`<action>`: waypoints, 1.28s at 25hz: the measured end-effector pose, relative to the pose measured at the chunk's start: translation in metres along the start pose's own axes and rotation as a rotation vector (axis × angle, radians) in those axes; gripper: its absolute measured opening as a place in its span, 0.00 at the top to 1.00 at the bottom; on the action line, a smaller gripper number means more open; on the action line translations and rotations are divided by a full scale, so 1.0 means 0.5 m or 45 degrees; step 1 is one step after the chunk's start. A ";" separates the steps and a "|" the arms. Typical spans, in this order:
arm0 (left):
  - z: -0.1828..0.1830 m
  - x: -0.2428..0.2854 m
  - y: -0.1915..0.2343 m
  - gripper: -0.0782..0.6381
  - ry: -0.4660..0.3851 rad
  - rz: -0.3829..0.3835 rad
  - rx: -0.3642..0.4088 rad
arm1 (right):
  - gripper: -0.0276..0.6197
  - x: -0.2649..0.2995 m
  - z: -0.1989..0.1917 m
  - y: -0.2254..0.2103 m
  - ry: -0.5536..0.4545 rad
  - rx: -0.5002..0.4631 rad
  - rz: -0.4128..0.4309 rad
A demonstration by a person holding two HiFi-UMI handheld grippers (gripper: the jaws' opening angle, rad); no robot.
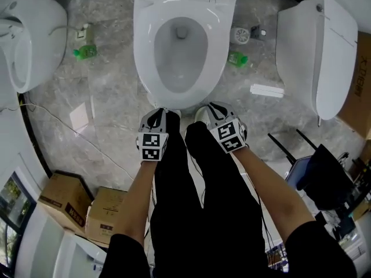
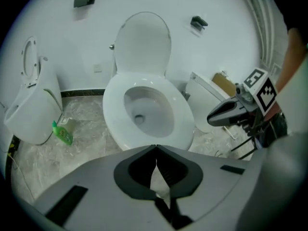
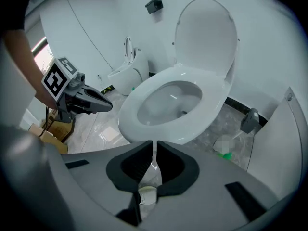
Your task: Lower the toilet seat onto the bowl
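Facing grey marble floor (image 1: 110, 91), you see the toilet seat (image 1: 144, 51) apparently flat on its bowl (image 1: 181, 68), long axis running up-frame. Left gripper (image 2: 156, 148) and right gripper (image 3: 154, 143) sit closed, empty.

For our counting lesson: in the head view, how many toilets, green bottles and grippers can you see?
Toilets: 3
Green bottles: 2
Grippers: 2
Total: 7
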State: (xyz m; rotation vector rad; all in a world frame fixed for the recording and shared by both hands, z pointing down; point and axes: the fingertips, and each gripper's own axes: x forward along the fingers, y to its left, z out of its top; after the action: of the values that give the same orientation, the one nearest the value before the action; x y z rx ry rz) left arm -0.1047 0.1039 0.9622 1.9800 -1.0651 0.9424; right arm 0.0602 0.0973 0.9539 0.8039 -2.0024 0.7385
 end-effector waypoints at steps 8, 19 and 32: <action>0.144 -0.201 -0.103 0.87 -0.123 -0.021 -0.086 | 0.90 -0.254 0.137 0.030 -0.213 0.093 -0.075; 0.425 -0.560 -0.286 0.87 -0.448 -0.152 -0.055 | 0.91 -0.712 0.383 0.113 -0.600 0.250 -0.165; 0.597 -0.952 -0.422 0.87 -0.828 -0.211 -0.028 | 0.91 -1.073 0.568 0.230 -1.008 0.147 -0.285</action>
State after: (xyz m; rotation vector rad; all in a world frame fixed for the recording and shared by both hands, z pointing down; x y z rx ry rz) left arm -0.0297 0.1264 0.3673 2.3777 -1.2066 0.1835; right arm 0.0770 0.1020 0.3363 1.5369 -2.4968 0.4328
